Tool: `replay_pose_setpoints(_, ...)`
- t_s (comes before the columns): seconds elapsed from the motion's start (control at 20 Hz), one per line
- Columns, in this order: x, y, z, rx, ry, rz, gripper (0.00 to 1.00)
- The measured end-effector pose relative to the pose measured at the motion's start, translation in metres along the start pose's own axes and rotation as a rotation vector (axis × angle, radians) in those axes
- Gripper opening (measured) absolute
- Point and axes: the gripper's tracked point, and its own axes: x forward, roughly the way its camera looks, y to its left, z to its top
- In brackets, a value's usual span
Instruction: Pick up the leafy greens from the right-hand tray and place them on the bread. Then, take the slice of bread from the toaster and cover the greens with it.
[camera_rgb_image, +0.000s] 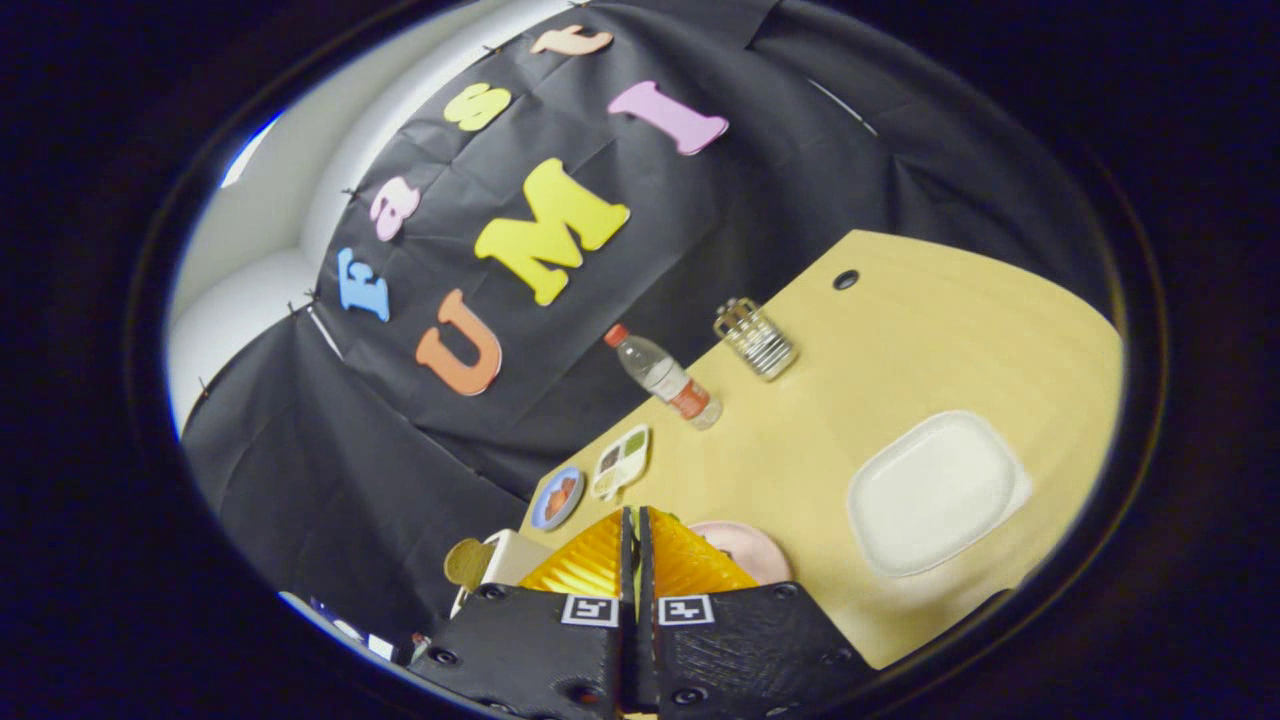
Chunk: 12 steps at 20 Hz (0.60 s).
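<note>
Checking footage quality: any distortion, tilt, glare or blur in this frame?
Gripper view: strong fisheye bend and a tilted horizon, so the table slopes; lighting even, no hard glare; white tray and bottle sharp; hand-held gripper fingers closed, in focus.

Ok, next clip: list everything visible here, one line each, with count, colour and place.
Table: one, light wood, under everything.
Square plate: one, white, beyond the fingers, nothing on it.
Round plate: one, pink, just ahead of the fingers.
Water bottle: one, clear with red cap, by the cloth wall.
Wire holder: one, metallic, beside the bottle.
Compartment tray: one, white, holding food.
Blue plate: one, beside that tray.
Toaster: one, white, bread slice protruding.
Gripper: one, fingers closed together, holding nothing.
</note>
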Motion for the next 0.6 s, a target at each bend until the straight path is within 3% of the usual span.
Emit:
replay_pose_setpoints(0.35,0.056,0.052,-0.074,0.032,0.132,0.088,0.0)
replay_pose_setpoints(0.6,0.062,0.02,-0.081,0.068,0.13,0.044,0.0)
